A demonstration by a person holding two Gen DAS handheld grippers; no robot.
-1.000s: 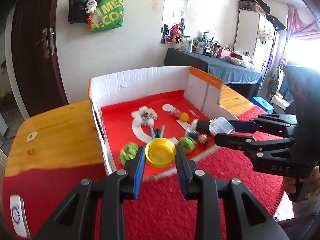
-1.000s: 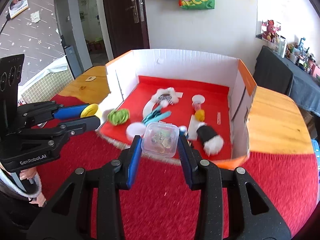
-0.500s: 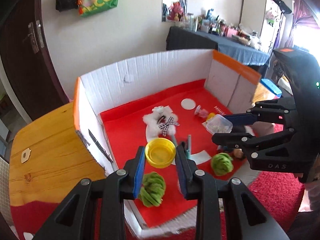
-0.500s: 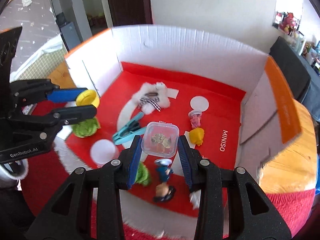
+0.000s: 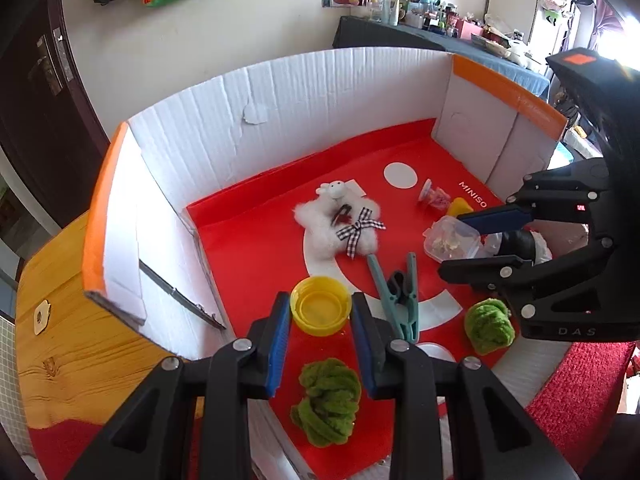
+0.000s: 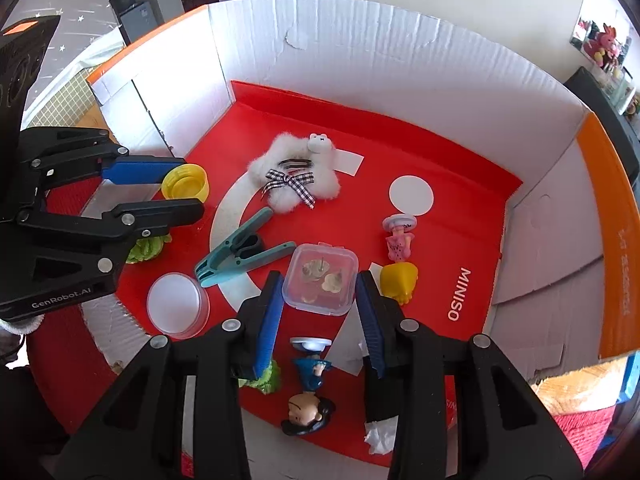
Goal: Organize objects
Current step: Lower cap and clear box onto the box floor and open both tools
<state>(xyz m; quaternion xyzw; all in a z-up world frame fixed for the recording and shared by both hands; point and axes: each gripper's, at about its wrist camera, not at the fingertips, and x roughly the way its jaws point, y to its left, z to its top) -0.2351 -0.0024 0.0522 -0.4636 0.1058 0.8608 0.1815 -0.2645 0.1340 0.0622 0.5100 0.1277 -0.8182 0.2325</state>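
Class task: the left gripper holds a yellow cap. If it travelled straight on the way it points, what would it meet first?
Probably the white fluffy toy on the box's red floor, directly beyond the yellow cap in the left gripper; depth is uncertain.

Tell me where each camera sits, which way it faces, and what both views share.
Left wrist: on the left gripper, looking down into the cardboard box; its fingers hold a yellow cap; the right gripper enters from the right.
Right wrist: on the right gripper, looking down into the box; it holds a clear case; the left gripper enters from the left.
Shared: white plush, teal clip.
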